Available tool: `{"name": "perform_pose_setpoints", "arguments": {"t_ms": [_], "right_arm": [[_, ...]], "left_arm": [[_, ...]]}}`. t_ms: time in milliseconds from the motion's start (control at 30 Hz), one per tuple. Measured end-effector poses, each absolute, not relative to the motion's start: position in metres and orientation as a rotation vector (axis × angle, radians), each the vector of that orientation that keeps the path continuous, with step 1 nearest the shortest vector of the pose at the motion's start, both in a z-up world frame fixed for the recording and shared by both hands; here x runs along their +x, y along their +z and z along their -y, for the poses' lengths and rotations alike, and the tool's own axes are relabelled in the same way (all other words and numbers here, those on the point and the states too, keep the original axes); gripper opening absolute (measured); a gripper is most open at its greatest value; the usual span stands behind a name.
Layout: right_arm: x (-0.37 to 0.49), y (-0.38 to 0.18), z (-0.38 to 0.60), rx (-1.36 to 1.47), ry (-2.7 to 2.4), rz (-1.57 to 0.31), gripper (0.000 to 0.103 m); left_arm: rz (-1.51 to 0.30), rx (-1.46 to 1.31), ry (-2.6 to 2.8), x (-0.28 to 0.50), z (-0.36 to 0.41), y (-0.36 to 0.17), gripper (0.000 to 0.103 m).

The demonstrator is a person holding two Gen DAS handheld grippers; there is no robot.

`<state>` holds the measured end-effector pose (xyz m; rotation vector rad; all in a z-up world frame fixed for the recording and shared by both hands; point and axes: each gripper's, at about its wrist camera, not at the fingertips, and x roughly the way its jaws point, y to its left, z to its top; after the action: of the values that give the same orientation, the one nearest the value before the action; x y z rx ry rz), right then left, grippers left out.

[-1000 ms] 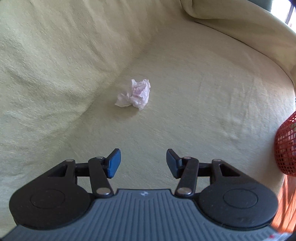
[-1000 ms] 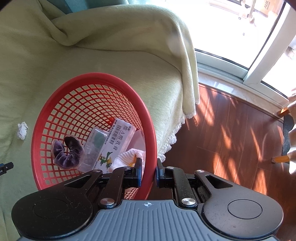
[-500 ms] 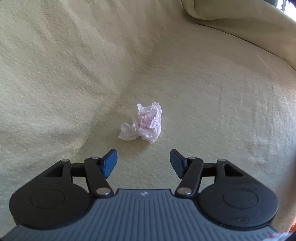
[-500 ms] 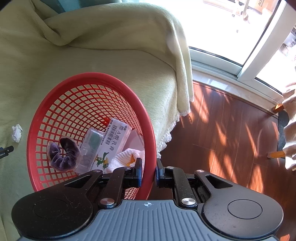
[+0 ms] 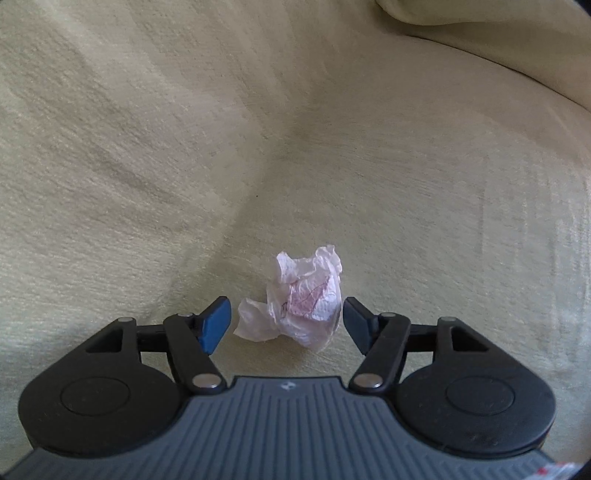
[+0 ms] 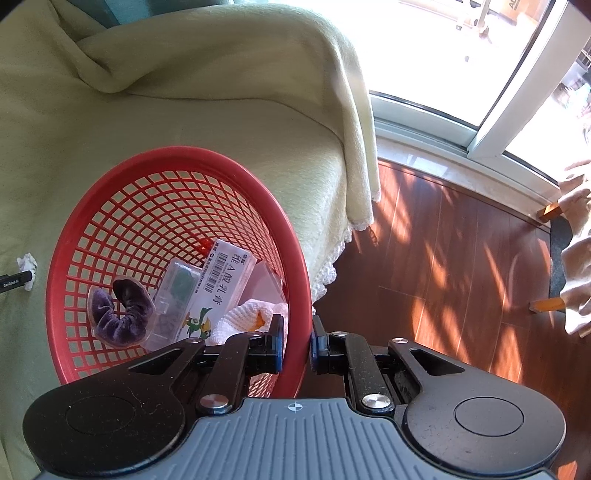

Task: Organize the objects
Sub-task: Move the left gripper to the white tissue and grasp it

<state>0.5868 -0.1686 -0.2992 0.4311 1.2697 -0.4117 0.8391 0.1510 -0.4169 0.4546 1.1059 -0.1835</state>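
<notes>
A crumpled white tissue [image 5: 303, 299] with pink marks lies on the pale green sofa cover [image 5: 147, 147]. My left gripper [image 5: 286, 314] stands open around it, one blue pad on each side, neither pressing on it. In the right wrist view the same tissue [image 6: 26, 264] shows at the far left, with a tip of the left gripper [image 6: 14, 282] beside it. My right gripper [image 6: 297, 343] is shut on the rim of the red mesh basket [image 6: 184, 155]. Inside lie a purple scrunchie [image 6: 118, 314], a clear case [image 6: 177, 295], a white printed box [image 6: 221, 284] and a white knitted piece [image 6: 251, 317].
The sofa cover hangs over the seat's right edge [image 6: 358, 177]. Beyond it lie a sunlit wooden floor [image 6: 461, 258] and a sliding window frame [image 6: 517, 92]. A fold of the cover [image 5: 480, 26] rises at the back right of the seat.
The left gripper came down and forward to the tissue, which now sits between its fingers, and its jaws stand a little wider. The red basket left its view. The right gripper kept its grip.
</notes>
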Motion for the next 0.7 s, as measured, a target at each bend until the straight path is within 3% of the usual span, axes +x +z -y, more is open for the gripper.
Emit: {"name": "perform_pose_setpoints", "arguments": {"t_ms": [67, 167, 700], "right_arm": [[0.587, -0.299, 0.169, 0.432, -0.412, -1.270, 0.010], [0.586, -0.300, 0.169, 0.433, -0.409, -1.271, 0.010], [0.579, -0.297, 0.171, 0.460, -0.356, -1.245, 0.010]], "left_arm": [[-1.111, 0.460, -0.189, 0.841, -0.150, -0.418, 0.053], [-1.122, 0.444, -0.202, 0.843, -0.148, -0.418, 0.024], [-1.124, 0.263, -0.269, 0.785, -0.147, -0.354, 0.022]]}}
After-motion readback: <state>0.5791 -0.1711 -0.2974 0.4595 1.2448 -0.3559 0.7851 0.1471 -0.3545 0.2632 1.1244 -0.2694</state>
